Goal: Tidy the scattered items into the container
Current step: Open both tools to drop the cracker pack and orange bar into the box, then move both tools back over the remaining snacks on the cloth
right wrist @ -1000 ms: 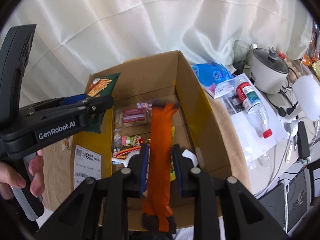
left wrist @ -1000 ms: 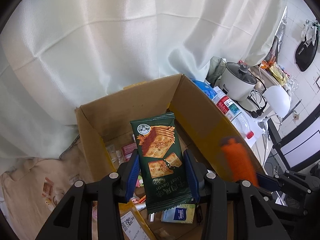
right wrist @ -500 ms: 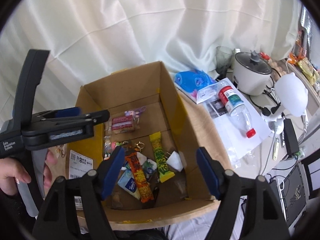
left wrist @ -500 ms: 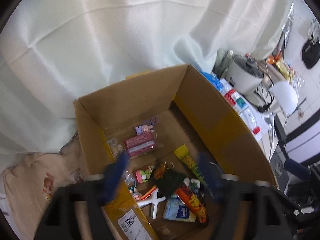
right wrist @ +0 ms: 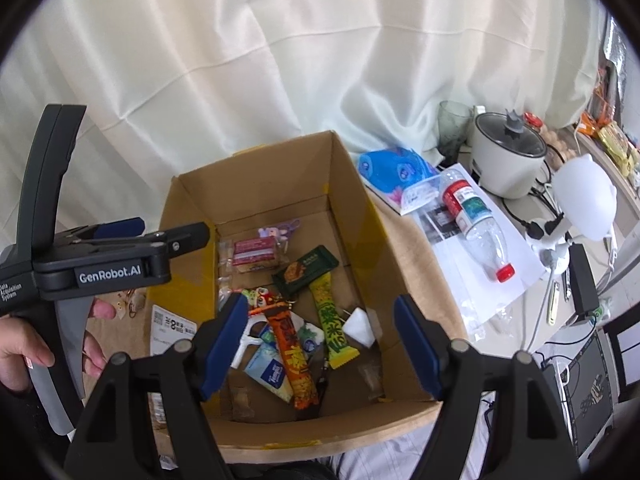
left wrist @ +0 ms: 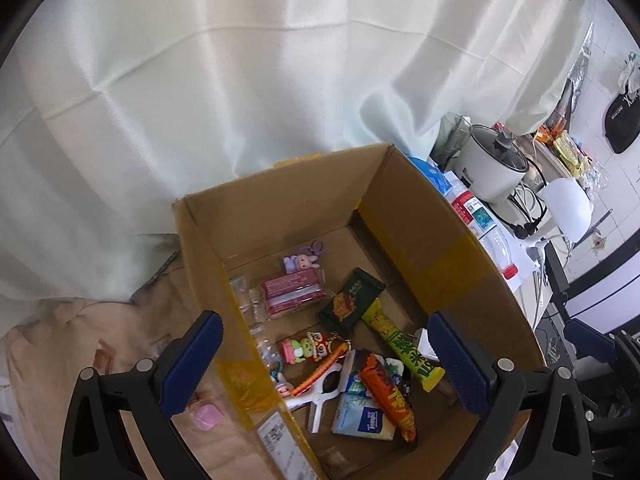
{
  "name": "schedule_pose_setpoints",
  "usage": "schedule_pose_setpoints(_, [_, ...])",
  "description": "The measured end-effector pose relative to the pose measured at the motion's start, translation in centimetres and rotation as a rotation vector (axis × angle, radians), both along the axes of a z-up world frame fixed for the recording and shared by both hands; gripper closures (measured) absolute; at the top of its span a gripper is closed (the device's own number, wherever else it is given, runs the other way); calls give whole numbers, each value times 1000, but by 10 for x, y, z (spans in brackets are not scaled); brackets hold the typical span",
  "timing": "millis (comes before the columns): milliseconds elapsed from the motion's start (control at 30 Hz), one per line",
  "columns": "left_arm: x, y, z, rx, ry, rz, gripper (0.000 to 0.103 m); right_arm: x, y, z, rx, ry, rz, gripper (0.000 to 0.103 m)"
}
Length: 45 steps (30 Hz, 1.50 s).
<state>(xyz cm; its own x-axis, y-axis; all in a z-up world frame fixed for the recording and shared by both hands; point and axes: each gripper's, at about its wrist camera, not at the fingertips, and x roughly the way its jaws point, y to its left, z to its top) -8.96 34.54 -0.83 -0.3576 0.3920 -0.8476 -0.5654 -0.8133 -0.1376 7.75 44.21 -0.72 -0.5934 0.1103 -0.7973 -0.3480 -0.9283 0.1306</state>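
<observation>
The open cardboard box (left wrist: pixel 436 240) (right wrist: pixel 360 216) holds several snacks and trinkets. Inside it, the green cracker packet (left wrist: pixel 352 300) (right wrist: pixel 306 270) lies flat near the middle. The orange snack bar (left wrist: pixel 388 392) (right wrist: pixel 292 356) rests on a tissue pack (left wrist: pixel 362 416) beside a yellow-green bar (left wrist: pixel 404 350) (right wrist: pixel 332 320). My left gripper (left wrist: pixel 326 364) (right wrist: pixel 164 230) hovers above the box's left wall, open and empty. Above the box's near side, my right gripper (right wrist: pixel 320 346) is open wide with nothing between its fingers. A small pink item (left wrist: pixel 206 416) lies on the cloth outside the box, to its left.
A white curtain hangs behind the box. To the right lie a blue pack (right wrist: pixel 394 168), a water bottle (right wrist: pixel 476 224) on paper, a rice cooker (right wrist: pixel 508 156), a white lamp (right wrist: pixel 584 204) and cables. A hand (right wrist: pixel 24 344) grips the left gripper's handle.
Both grippers opened. The green cracker packet left the left gripper and the orange bar left the right; both now lie in the box. The grippers have risen higher above it.
</observation>
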Motion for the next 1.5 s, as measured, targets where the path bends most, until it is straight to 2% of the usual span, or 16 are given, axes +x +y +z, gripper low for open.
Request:
schedule_pose_setpoints(300, [-7,-68,14,21,30,92,0,-21,-40,23,29,43,90,24])
schedule_pose_setpoints(600, [-23,-184,15,10,43,289,0,-60,-113,44,40,95,255,24])
schedule_pose_setpoints(767, [-25,-247,6,4,41,398,0,-79,-152,45,39,98,344,24])
schedule_pose_setpoints(967, [-18,-306,-14,-15,7,510,0,-99,-195,34,39,71,443,24])
schedule_pose_setpoints(1133, [-14,-334,-31,-19,-23,563,0,-114,-218,19,27,35,492,24])
schedule_pose_setpoints(1300, [-15,-349,-48,-45,-24,556,0,-120,-232,-1,18,-6,508,24])
schedule_pose_setpoints(1500, [-26,-351,-84,-100,-52,508,0,-132,-236,-34,1,-82,478,24])
